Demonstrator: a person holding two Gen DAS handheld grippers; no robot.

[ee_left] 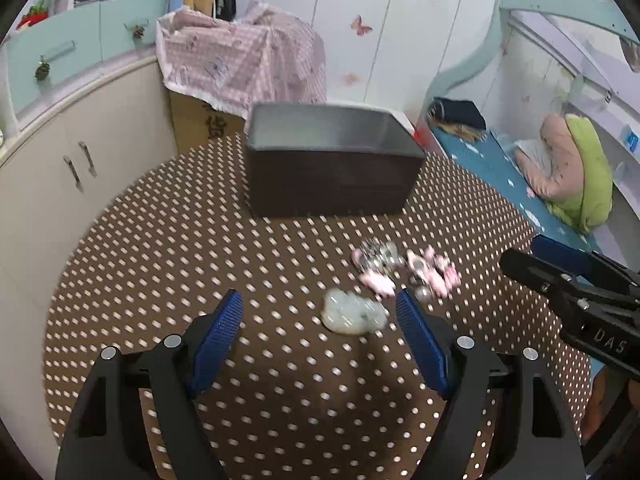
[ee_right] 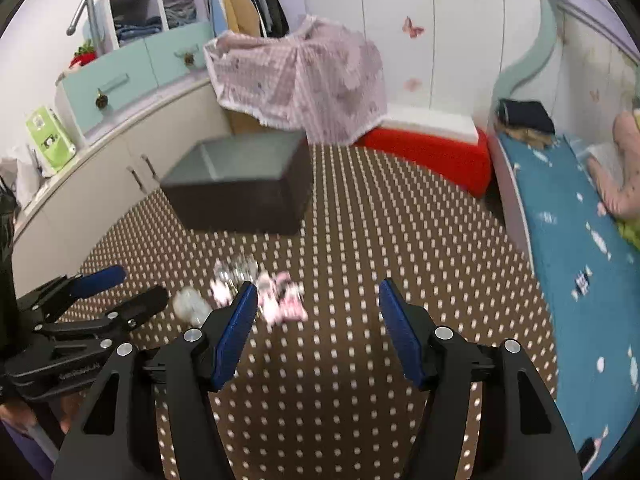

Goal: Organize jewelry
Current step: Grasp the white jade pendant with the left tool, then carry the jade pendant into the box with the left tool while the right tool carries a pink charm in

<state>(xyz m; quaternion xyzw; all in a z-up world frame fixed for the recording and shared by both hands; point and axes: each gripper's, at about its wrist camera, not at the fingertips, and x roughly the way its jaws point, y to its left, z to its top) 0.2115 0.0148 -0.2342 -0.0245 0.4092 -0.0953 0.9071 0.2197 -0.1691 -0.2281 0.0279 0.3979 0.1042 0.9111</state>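
The left gripper [ee_left: 318,312] hovers over a round counter covered in brown cloth with white dots [ee_left: 160,280], its blue-padded fingers [ee_left: 224,328] spread wide and holding nothing. Just ahead of the gap between them, nearer the right-hand finger, lies a pale, translucent whitish jewelry piece [ee_left: 352,312], blurred so that its exact form cannot be told. Just beyond that finger's tip sits a cluster of pink and silver jewelry pieces [ee_left: 404,268], lying on the cloth close to the pale piece; whether the two groups touch is unclear. The right gripper [ee_right: 318,300] likewise has its blue-padded fingers [ee_right: 236,332] parted wide and empty, with only dotted cloth between them. From its view the pink and silver cluster [ee_right: 264,292] lies at the tip of its left-hand finger, partly hidden behind it, and the pale piece [ee_right: 192,304] sits further left, between that finger and the left gripper [ee_right: 116,292], whose fingers enter from the left edge. Farther ahead of both pairs of fingers, well apart from the jewelry, a dark brown rectangular open-topped box with a grey lining [ee_left: 332,164] stands upright on the cloth. Beyond it a pink checked cloth [ee_left: 244,60] drapes over a cardboard carton, and a bed with a blue patterned sheet [ee_right: 580,260] runs along the right side.
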